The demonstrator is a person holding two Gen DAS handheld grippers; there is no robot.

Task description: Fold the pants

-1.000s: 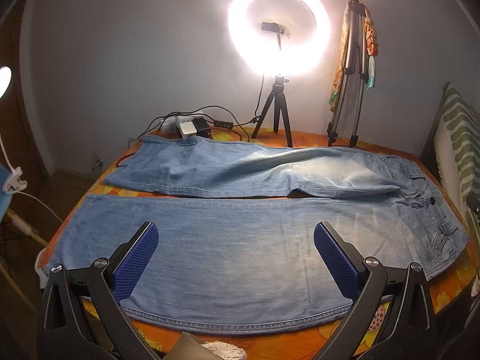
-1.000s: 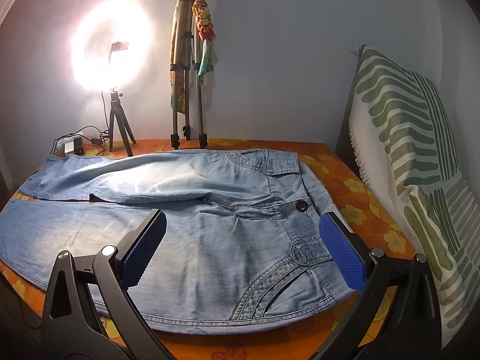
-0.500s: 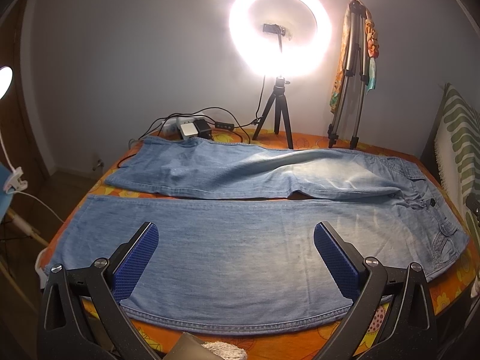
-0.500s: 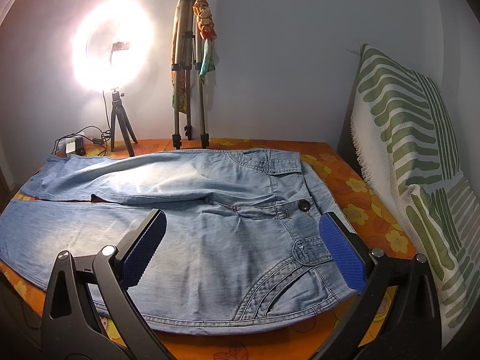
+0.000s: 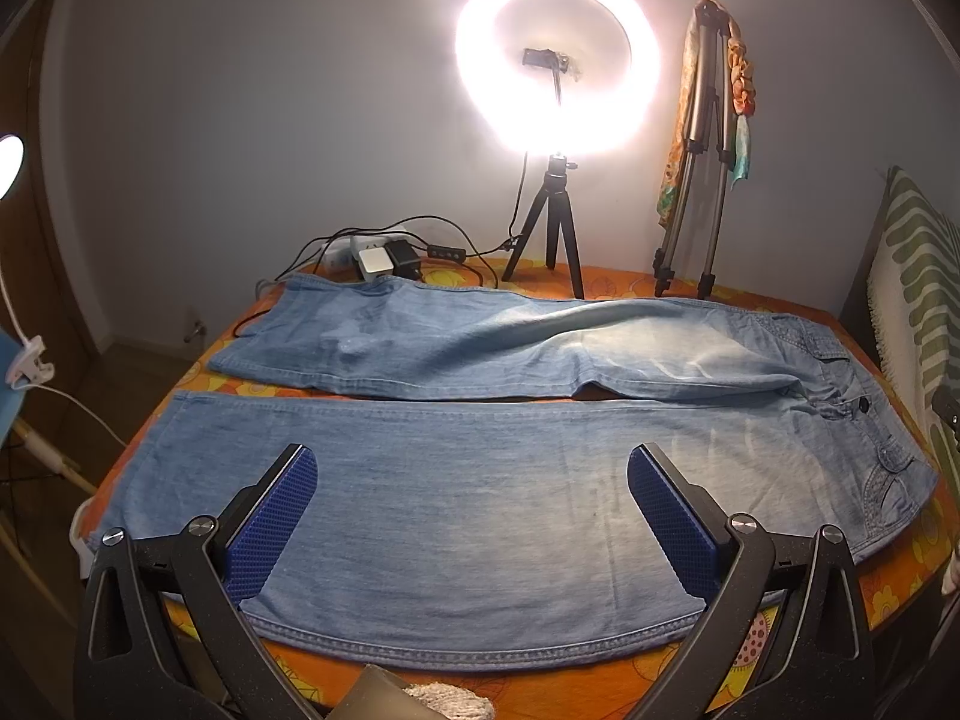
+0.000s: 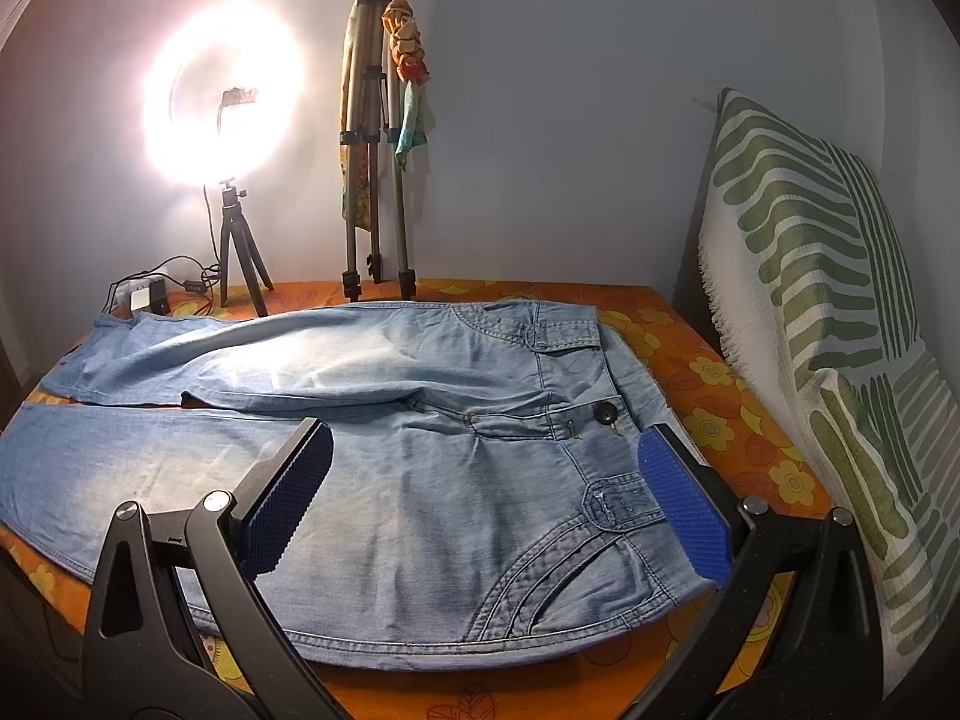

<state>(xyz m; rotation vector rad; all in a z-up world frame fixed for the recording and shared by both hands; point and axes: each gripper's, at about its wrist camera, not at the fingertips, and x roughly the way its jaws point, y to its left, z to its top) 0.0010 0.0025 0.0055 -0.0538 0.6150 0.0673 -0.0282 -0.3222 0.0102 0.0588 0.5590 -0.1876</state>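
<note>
A: Which step is this?

B: The start, I'd judge — the pants (image 5: 480, 516) lie flat and unfolded on the orange flowered table (image 6: 708, 372), legs to the left, waist to the right. The left gripper (image 5: 474, 516) and right gripper (image 6: 486, 492) hang above them, jaws spread, holding nothing.

A: Next?

B: Probably each pinches the near edge.

A: The room?

B: Ring light (image 5: 555, 54), tripod (image 6: 375, 138), striped cushion (image 6: 828, 276) — against a plain wall.

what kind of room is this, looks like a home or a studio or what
Most likely a room at home set up for filming. Jeans lie spread on a table with an orange flowered cloth, a lit ring light stands on a small tripod at the wall, and a green-patterned cushion leans alongside.
</note>
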